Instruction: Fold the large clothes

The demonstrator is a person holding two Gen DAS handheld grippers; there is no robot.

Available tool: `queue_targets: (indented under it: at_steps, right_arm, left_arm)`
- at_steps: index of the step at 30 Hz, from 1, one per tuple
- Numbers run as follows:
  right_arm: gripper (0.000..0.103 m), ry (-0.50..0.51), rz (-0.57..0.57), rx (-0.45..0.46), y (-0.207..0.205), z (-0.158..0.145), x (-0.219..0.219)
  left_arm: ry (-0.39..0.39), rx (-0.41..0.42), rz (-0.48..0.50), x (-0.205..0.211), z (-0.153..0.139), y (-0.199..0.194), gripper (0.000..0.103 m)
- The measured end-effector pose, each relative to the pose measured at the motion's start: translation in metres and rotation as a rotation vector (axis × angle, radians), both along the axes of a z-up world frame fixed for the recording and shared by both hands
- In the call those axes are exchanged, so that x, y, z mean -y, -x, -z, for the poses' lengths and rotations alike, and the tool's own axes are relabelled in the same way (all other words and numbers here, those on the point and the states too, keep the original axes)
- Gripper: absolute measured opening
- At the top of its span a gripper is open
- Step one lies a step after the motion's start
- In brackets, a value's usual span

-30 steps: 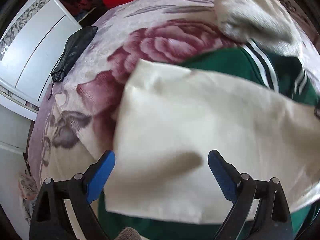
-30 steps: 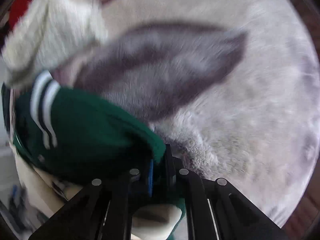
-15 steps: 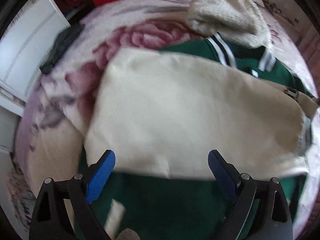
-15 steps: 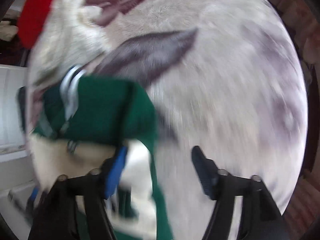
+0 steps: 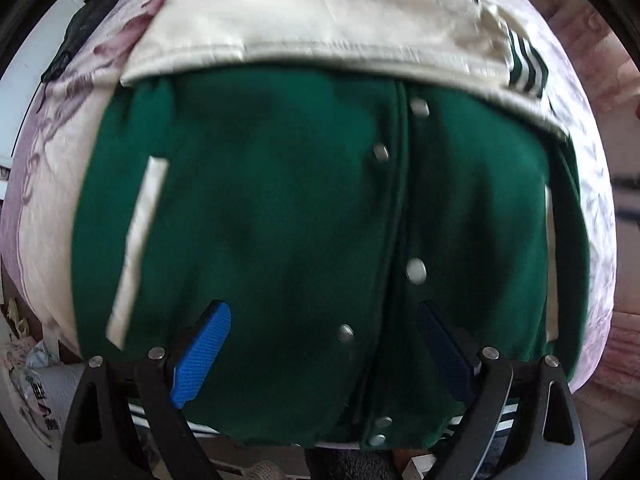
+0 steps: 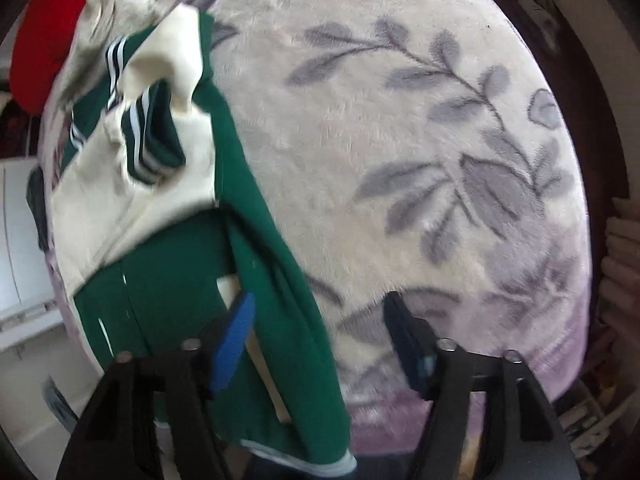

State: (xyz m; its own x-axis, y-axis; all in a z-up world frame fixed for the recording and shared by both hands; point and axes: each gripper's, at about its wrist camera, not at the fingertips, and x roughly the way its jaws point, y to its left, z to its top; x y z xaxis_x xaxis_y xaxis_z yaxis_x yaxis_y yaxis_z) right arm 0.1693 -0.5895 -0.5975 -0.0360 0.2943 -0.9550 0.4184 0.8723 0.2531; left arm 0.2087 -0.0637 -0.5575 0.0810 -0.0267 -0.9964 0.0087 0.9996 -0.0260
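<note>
The green jacket (image 5: 304, 216) lies front-up on the flowered blanket (image 6: 400, 128), and everything here is placed against it. Off its left edge, on the blanket, sits a dark garment (image 5: 86, 26), well apart from the jacket. Next comes the jacket's left pocket trim, a pale strip down the green panel. Across the jacket's upper part a cream sleeve (image 5: 320, 28) is folded over, its striped cuff (image 5: 526, 66) ending near the jacket's right shoulder. The snap placket runs down the jacket's middle.

The left gripper (image 5: 322, 352) hangs over the jacket's lower half, near the hem, its jaws spread wide with nothing pinched. Whether the pads touch the cloth is hard to tell through the blur.

At the jacket's right edge, the right gripper (image 6: 318, 340) has its jaws apart and closing a little. The green side panel passes beneath them, but the pads press on nothing.

Beyond the jacket's collar lie a fuzzy cream garment (image 6: 116, 4) and a red garment (image 6: 34, 52).

The likely next step is lifting the hem toward the collar. The risk is uneven grabs: a gripper taking only the top layer would make the front panels slide, gape at the placket and drag the folded sleeve askew. The cuff, bunched rather than flat, could also spill out sideways.
</note>
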Motion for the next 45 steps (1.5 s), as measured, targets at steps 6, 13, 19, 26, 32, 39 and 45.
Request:
queue_targets:
  at_steps: [6, 13, 19, 26, 32, 39, 45]
  right_arm:
    - [0.047, -0.041, -0.179, 0.015, -0.051, 0.056, -0.041]
    - [0.006, -0.013, -0.1, 0.026, -0.05, 0.089, -0.006]
    - [0.042, -0.213, -0.152, -0.077, -0.051, 0.088, 0.006]
    - [0.013, -0.314, -0.189, -0.128, 0.001, 0.114, 0.005]
    - [0.04, -0.355, -0.161, -0.147, 0.016, 0.101, 0.033]
    - [0.041, -0.277, -0.27, -0.165, 0.016, 0.095, 0.014]
    - [0.041, -0.209, -0.33, -0.155, 0.01, 0.093, -0.005]
  left_arm:
    - [-0.1, 0.007, -0.063, 0.034, 0.026, 0.006, 0.095]
    - [-0.226, -0.03, -0.155, 0.054, 0.067, 0.005, 0.099]
    - [-0.273, -0.025, -0.224, 0.068, 0.056, 0.004, 0.099]
    - [-0.275, -0.038, -0.395, 0.076, 0.03, 0.055, 0.099]
    - [0.148, -0.048, -0.851, 0.047, 0.045, 0.136, 0.098]
    - [0.434, 0.037, -1.134, 0.048, 0.103, 0.155, 0.069]
    - [0.178, 0.193, -1.094, 0.088, 0.052, 0.174, 0.006]
